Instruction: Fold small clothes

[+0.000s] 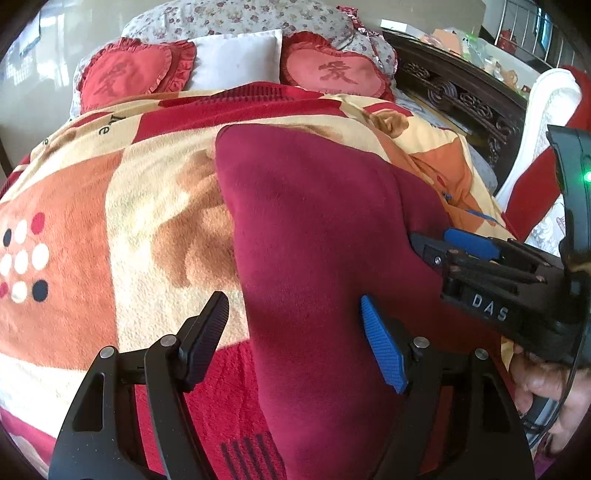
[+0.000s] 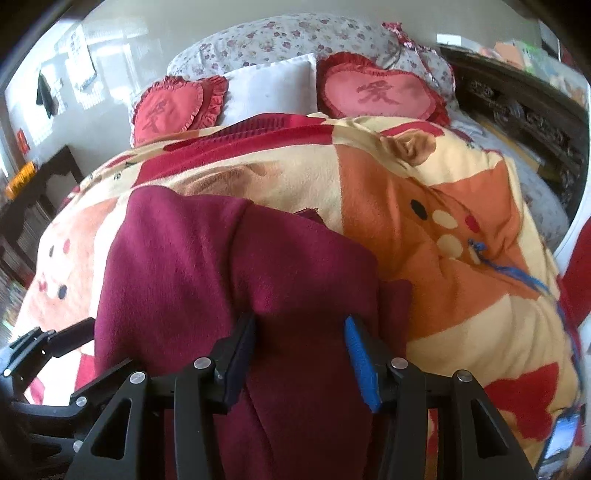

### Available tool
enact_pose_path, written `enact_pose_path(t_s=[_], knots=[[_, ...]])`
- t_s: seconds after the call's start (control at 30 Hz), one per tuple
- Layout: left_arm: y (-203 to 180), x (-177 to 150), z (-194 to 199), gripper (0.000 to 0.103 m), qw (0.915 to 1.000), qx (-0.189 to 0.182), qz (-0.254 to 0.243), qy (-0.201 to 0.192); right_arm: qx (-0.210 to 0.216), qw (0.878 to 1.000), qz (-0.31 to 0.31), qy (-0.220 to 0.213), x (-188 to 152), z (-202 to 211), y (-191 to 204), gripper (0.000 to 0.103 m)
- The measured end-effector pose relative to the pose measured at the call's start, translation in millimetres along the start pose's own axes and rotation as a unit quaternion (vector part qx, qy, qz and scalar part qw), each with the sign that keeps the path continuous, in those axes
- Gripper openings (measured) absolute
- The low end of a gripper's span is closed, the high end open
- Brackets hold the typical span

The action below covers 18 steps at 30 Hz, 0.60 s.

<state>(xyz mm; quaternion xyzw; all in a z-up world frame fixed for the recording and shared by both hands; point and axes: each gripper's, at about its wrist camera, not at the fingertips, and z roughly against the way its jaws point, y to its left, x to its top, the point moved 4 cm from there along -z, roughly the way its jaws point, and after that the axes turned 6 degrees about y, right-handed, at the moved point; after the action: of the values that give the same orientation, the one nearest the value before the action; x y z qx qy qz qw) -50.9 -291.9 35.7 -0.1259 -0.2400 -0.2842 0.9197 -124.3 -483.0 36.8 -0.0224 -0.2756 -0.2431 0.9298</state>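
On a bed's patterned blanket (image 1: pixel 110 206), a dark red garment (image 1: pixel 314 240) is lying folded, its long axis running from the near edge toward the pillows (image 1: pixel 236 61). The left tongs (image 1: pixel 295 339) are hovering released over its near-left edge — nothing gripped. The right tongs (image 2: pixel 299 354) are straddling the cloth, parted and not pinching — seemingly letting the fold settle.

One maroon garment (image 1: pixel 317 229) lies on one patterned blanket (image 1: pixel 122 229). Two red heart cushions (image 1: pixel 125 74) sit by one white pillow (image 1: pixel 236 55) and one floral pillow (image 1: pixel 236 16). Two grippers: left gripper (image 1: pixel 295 332), right gripper (image 2: pixel 301 350).
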Motion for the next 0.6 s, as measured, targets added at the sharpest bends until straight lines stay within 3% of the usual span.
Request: enact_pose_path(t_s=[0.27, 0.37, 0.47, 0.6], knots=[[2, 1, 3, 0.074, 1.0, -0.003, -0.003, -0.004, -0.043, 0.999, 0.026, -0.015, -3, 18, 7, 0.049], [2, 0, 11, 0.074, 0.9999, -0.004, -0.002, -0.01, -0.069, 0.995, 0.063, -0.018, -8, 39, 10, 0.049], [1, -3, 25, 0.074, 0.9997, 0.0, -0.007, -0.025, -0.094, 0.989, 0.118, -0.005, -21, 61, 11, 0.049], [3, -11, 40, 0.074, 0.9992, -0.01, -0.001, -0.038, -0.147, 0.966, 0.211, 0.034, -56, 82, 13, 0.049]])
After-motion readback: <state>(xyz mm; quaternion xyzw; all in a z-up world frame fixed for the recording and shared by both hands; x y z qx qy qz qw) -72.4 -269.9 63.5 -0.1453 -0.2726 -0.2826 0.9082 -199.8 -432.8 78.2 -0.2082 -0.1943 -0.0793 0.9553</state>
